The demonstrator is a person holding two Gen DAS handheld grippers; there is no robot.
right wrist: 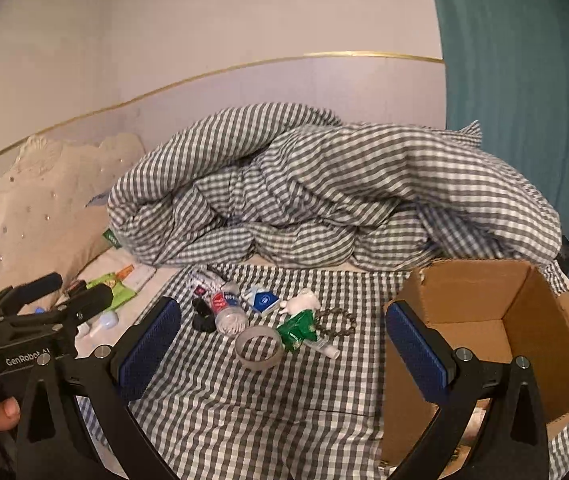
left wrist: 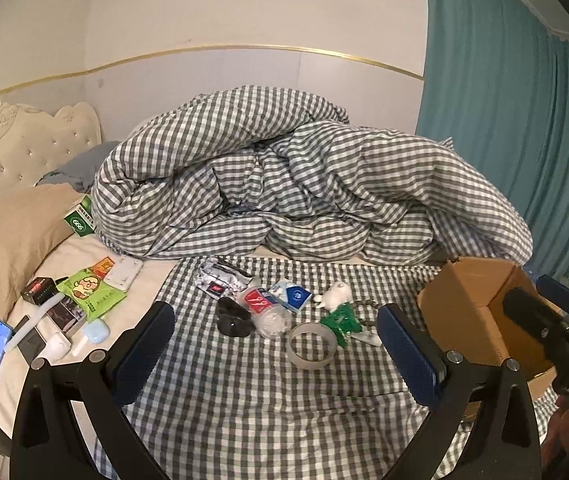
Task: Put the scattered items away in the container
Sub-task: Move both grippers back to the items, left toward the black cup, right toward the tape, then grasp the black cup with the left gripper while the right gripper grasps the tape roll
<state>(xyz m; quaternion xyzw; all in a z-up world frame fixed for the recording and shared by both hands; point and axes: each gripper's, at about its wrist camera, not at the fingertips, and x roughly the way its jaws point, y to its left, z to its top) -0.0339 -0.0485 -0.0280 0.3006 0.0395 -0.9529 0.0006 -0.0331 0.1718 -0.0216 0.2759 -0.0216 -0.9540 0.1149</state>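
My left gripper (left wrist: 276, 354) hangs over the checked sheet (left wrist: 244, 400) with its blue pads spread wide and nothing between them; my right gripper (right wrist: 282, 350) is spread the same way and equally empty. I judge both are held back and high so I can see the whole clutter before choosing a first piece.

Just ahead of the jaws lies the tape ring (right wrist: 259, 348), flat and apart from its neighbours, so it looks the easiest grab. Beside it sit the green packet (right wrist: 296, 330) with a small white tube (right wrist: 322, 347) and a bead bracelet (right wrist: 336, 322). Farther off, a crushed plastic bottle (right wrist: 228, 312), a black object (right wrist: 202, 316) and a blue-and-white pack (right wrist: 262, 300) crowd together.

The cardboard box (right wrist: 544, 320) stands open at my right, its near wall close to the right finger; I judge the lift-over short but the rim a snag risk. The bunched duvet (left wrist: 304, 184) closes off the far side.
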